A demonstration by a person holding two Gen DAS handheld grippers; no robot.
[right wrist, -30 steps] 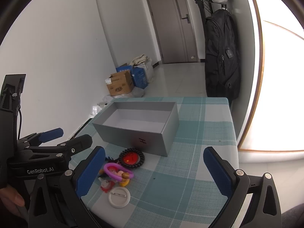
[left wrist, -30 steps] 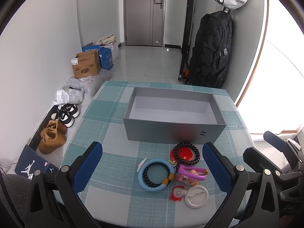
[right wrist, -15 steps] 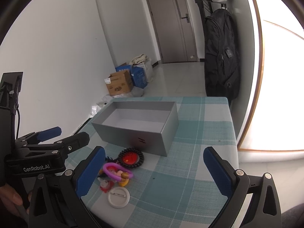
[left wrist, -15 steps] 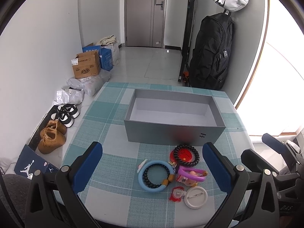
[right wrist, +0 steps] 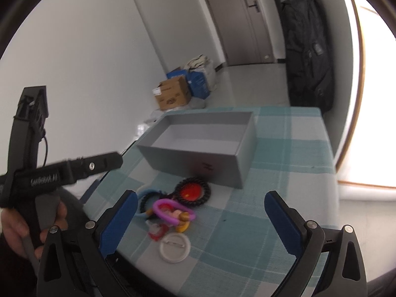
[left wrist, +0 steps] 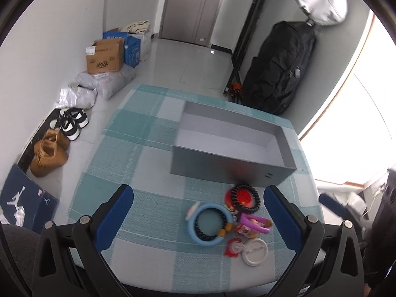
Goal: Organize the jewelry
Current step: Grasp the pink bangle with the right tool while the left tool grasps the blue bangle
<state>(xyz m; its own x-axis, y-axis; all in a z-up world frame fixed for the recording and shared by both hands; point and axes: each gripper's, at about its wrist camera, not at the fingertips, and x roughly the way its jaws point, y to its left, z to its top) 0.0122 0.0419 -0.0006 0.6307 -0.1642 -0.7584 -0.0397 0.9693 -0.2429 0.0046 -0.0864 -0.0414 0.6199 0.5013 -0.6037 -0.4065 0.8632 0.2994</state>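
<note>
Both claws, left claw [left wrist: 198,219] and right claw [right wrist: 201,219], apart, empty | tangled trinkets before open grey cardboard box [left wrist: 232,148] | risk: snagging neighbours.

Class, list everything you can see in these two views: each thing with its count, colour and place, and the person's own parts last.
box: 1, grey, open, on the table's far half
table: 1, teal-and-white checked cloth
black coil ring: 1, around a red disc, before the box
blue ring: 1, near edge
purple band: 1, beside blue ring
white badge: 1, nearest edge
backpack: 1, black, by the window
cardboard box: 1, brown, on floor
left claw: open
right claw: open
hand: 1, holding the left claw's handle
</note>
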